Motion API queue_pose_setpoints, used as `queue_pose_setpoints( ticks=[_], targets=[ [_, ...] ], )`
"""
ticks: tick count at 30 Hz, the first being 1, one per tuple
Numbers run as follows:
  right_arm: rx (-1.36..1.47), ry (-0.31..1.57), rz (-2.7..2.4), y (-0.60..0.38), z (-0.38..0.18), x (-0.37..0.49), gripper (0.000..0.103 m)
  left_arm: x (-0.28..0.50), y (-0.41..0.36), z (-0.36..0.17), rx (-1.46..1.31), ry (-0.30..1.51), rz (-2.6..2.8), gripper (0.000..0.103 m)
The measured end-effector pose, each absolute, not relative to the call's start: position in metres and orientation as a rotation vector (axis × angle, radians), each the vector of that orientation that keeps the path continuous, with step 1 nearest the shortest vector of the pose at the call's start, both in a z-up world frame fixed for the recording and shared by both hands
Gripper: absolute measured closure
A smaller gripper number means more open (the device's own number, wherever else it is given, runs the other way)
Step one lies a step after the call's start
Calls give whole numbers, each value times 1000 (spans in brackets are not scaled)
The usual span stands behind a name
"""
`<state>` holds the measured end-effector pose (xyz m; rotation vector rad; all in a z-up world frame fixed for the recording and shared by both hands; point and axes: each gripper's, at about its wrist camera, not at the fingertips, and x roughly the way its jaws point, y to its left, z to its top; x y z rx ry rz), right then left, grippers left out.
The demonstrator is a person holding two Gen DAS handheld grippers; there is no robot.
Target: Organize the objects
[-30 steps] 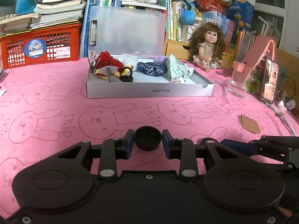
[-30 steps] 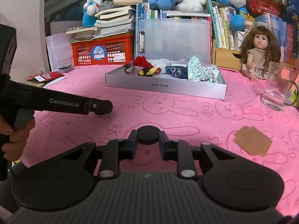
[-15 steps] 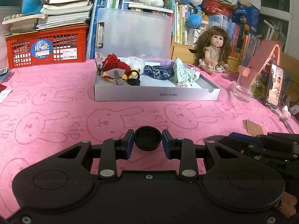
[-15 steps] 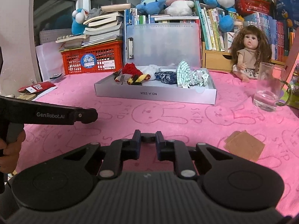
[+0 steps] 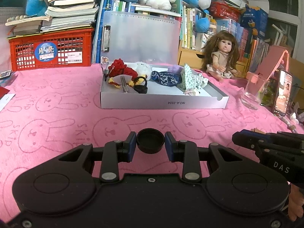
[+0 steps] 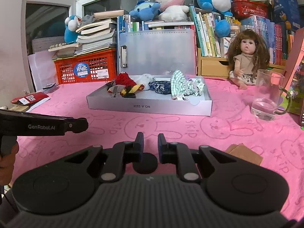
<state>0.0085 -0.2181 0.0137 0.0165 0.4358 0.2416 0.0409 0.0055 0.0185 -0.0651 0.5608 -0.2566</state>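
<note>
While the left tongs (image 5: 150, 144) are clamped on a round black cap (image 5: 150, 143), open side up, just above the pink rabbit-print cloth (image 5: 57, 117) that covers the worktop, the right tongs (image 6: 150, 145) are drawn together with nothing between the pads; a second black cap (image 6: 145, 163) lies flat on the cloth just below and behind their tips. A brown card (image 6: 245, 153) lies on the cloth near the right tongs, toward the right edge.

Farther in, near the middle of the worktop, stands a shallow white box (image 5: 163, 102) with its clear lid (image 5: 140, 38) raised upright behind it. Its left end holds a red knitted piece (image 5: 121, 69), a yellow-and-red knitted item (image 5: 114, 81) with a metal clip (image 5: 124, 84) lying on it, a black hair tie (image 5: 140, 80) and another black cap (image 5: 141, 90). A white fluffy item (image 5: 142, 67) sits toward the back. In the middle lies a dark blue patterned scrunchie (image 5: 165, 77), with a small purple tuft (image 5: 173, 69) behind it. The right end holds crumpled green checked cloth (image 5: 191, 82).

Toward the right edge stands a glass mug (image 6: 267, 95) with a little water in it, and a phone (image 5: 284, 93) is propped upright beside it. At the far edge a red crate (image 5: 51, 47) carries stacked books (image 5: 70, 17), and a doll (image 5: 223, 57) sits against the bookshelf.
</note>
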Motion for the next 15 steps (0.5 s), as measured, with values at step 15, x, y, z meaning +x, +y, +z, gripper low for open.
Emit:
queue_pose_setpoints(
  ticks=[15],
  targets=[
    [9,424,240,-219,16,6,75,46,9,17,-72,566,-239,72]
  ],
)
